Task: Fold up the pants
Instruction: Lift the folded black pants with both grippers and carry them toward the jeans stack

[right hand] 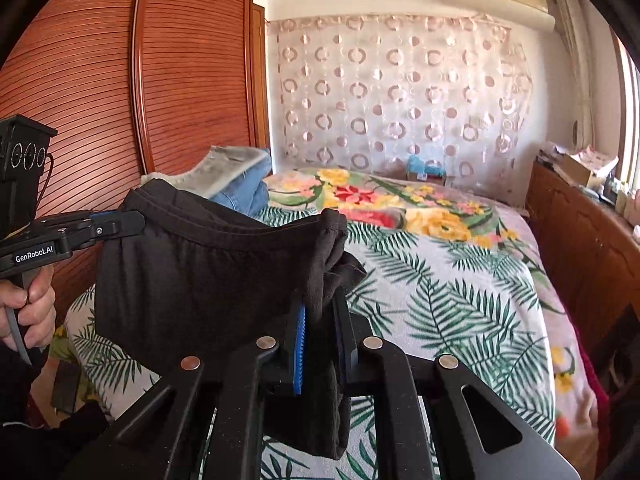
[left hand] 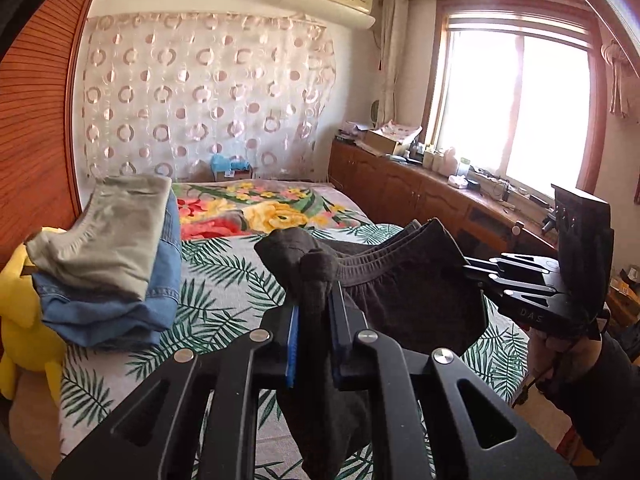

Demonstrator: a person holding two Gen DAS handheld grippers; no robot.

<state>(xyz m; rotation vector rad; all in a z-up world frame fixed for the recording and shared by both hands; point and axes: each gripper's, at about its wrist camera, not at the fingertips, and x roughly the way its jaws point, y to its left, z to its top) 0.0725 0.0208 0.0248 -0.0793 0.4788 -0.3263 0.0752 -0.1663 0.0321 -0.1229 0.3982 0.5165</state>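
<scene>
Black pants point(left hand: 416, 292) hang in the air above the bed, held by the waistband between both grippers; they also show in the right wrist view point(right hand: 200, 276). My left gripper point(left hand: 314, 304) is shut on one waistband corner, cloth bunched between its blue pads. My right gripper point(right hand: 320, 312) is shut on the other corner. In the left wrist view the right gripper point(left hand: 472, 274) pinches the waistband at the right. In the right wrist view the left gripper point(right hand: 132, 222) pinches it at the left.
A leaf-print bed point(right hand: 460, 288) lies below, with a floral blanket point(left hand: 256, 210) at its far end. A stack of folded grey and denim clothes point(left hand: 116, 256) sits left, beside a yellow plush toy point(left hand: 20, 320). A wooden wardrobe point(right hand: 180, 80) stands left, a low cabinet point(left hand: 420, 192) right.
</scene>
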